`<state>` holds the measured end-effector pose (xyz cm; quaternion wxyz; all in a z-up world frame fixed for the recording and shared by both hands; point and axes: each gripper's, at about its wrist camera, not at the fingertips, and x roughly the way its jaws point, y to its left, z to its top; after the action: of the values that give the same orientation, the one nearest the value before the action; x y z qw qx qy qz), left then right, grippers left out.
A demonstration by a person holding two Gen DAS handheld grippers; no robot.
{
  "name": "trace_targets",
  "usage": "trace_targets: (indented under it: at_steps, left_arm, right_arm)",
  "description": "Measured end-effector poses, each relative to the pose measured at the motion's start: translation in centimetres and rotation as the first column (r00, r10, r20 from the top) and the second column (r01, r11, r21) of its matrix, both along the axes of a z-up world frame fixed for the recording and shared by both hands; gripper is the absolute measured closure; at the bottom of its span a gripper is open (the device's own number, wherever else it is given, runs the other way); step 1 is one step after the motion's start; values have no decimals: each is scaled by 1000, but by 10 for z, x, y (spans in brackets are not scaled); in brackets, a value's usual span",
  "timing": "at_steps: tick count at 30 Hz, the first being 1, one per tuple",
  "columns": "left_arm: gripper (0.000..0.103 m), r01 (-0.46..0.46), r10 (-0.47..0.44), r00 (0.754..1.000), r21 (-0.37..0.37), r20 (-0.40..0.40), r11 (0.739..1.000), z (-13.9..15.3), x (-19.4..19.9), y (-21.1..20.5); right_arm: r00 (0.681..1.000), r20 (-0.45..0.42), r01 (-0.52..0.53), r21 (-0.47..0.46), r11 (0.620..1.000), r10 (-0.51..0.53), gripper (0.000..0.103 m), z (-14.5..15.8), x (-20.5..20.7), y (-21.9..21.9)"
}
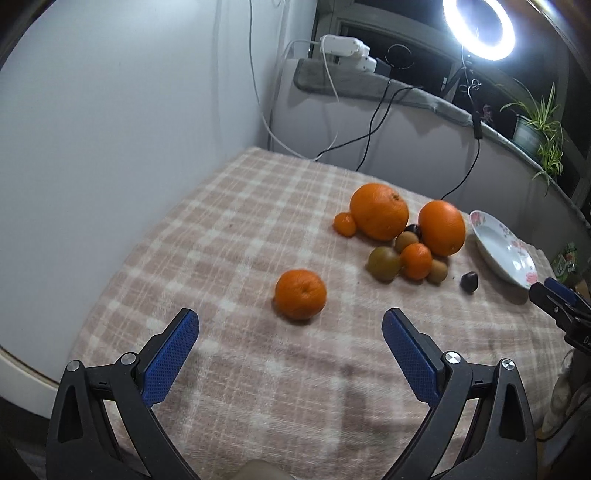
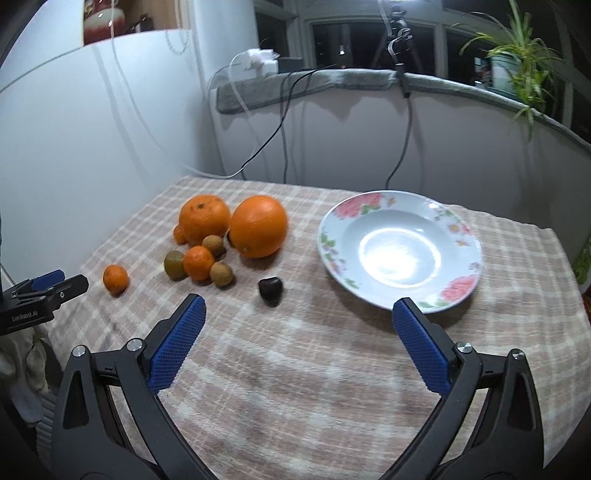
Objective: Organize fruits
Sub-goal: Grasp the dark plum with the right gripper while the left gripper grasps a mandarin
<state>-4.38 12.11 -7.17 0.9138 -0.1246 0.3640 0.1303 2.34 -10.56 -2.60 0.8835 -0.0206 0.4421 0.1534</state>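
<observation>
Two big oranges stand with small tangerines and brown-green kiwis in a cluster on the plaid cloth. A lone tangerine lies just ahead of my open, empty left gripper. A dark chestnut lies ahead of my open, empty right gripper. A white floral plate sits empty at its right. The cluster also shows in the right wrist view. The left gripper shows at the left edge of the right wrist view.
The plaid cloth covers the table against a white wall. Cables hang from a padded sill behind it. A ring light and a potted plant stand at the back right.
</observation>
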Motion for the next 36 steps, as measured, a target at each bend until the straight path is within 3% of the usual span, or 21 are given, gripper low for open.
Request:
trace_targets:
  at_steps: [4, 10, 14, 23, 36]
  left_arm:
    - [14, 5, -6, 1000, -32, -5, 999, -6, 5, 2]
    - [30, 13, -14, 1000, -78, -19, 997, -17, 15, 8]
    - [32, 24, -26, 999, -75, -23, 997, -19, 19, 9]
    - [37, 35, -38, 998, -71, -42, 997, -28, 33, 11]
    - [54, 49, -54, 997, -74, -61, 996, -37, 45, 14]
  right_arm:
    - [999, -21, -30, 7, 1000, 30, 6, -7, 4, 10]
    - [996, -67, -60, 15, 998, 61, 26, -25, 17, 19]
    - [993, -100, -66, 14, 998, 67, 40, -39, 28, 23]
    - [981, -176, -77, 47, 996, 84, 51, -54, 47, 29]
    - [964, -252, -73, 55, 996, 84, 59, -69, 66, 34]
